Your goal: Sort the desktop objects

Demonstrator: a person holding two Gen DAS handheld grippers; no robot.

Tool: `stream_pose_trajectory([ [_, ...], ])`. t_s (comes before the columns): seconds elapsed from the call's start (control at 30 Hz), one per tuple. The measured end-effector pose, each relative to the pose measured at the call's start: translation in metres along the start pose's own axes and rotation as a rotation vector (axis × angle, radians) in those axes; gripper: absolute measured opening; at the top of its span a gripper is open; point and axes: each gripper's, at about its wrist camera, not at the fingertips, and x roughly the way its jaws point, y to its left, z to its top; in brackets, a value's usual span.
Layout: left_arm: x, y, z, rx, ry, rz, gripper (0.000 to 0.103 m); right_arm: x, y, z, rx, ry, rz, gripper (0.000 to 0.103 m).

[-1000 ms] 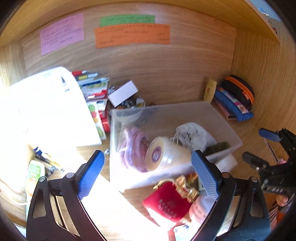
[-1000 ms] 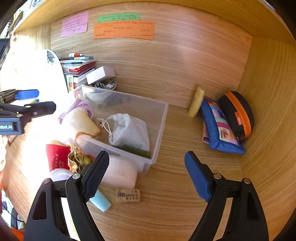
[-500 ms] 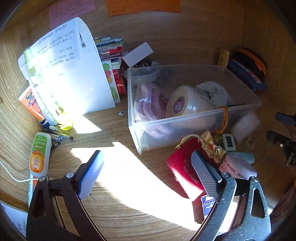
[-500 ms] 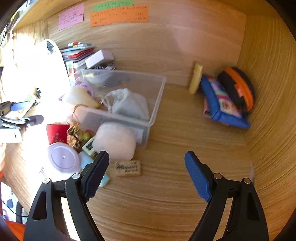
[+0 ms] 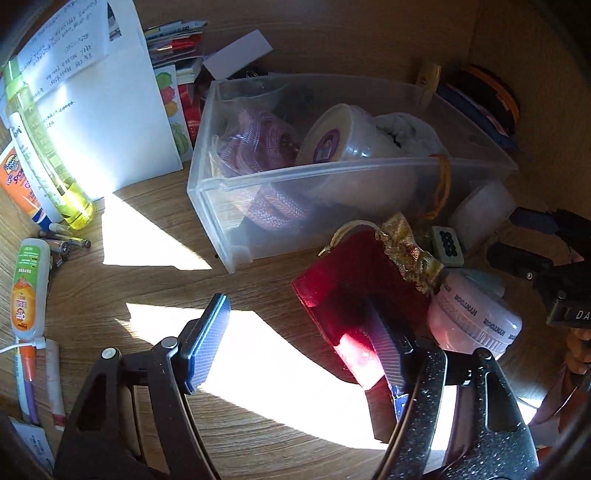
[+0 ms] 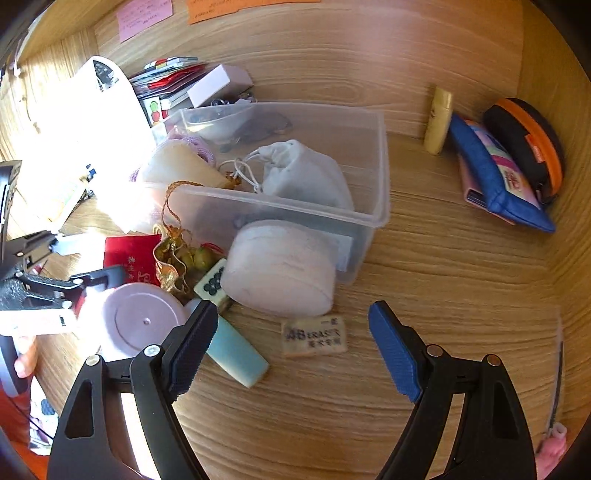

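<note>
A deep red velvet pouch (image 5: 354,280) with a gold ruffled top, a pale pink jar (image 6: 142,321), a light blue tube (image 6: 236,354), a beige eraser (image 6: 314,335) with dark lettering, and a clear bin (image 6: 314,218) sit on the wood-grain counter (image 6: 443,295).

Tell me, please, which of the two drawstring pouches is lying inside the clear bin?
The white pouch lies inside the bin. The red pouch, with its gold top, lies outside on the desk in front of the bin.

Pink (image 6: 144,14) and orange sticky notes (image 6: 236,6) cling to the wooden back wall (image 6: 332,62). A white printed sheet (image 5: 92,110) leans upright at the left, and hard sunlight patches (image 5: 280,354) fall across the wooden surface (image 6: 461,280).
</note>
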Motion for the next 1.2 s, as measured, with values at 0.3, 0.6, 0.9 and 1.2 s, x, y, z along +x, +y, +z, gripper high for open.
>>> stream_pose_trajectory([
  [0.3,0.007,0.000,-0.001,-0.001,0.006,-0.054,0.046,0.018,0.009,0.007,0.023,0.022,0.017,0.082],
  [0.6,0.000,0.003,-0.006,-0.011,0.003,-0.107,0.034,0.018,0.012,0.010,0.015,0.002,-0.014,0.073],
  [0.9,-0.016,0.015,-0.009,-0.031,-0.040,-0.128,0.013,0.011,-0.001,0.011,0.084,-0.005,0.025,0.063],
  [1.2,-0.038,0.017,0.005,-0.055,-0.110,-0.113,0.005,-0.015,-0.001,0.011,0.073,-0.085,-0.002,0.063],
])
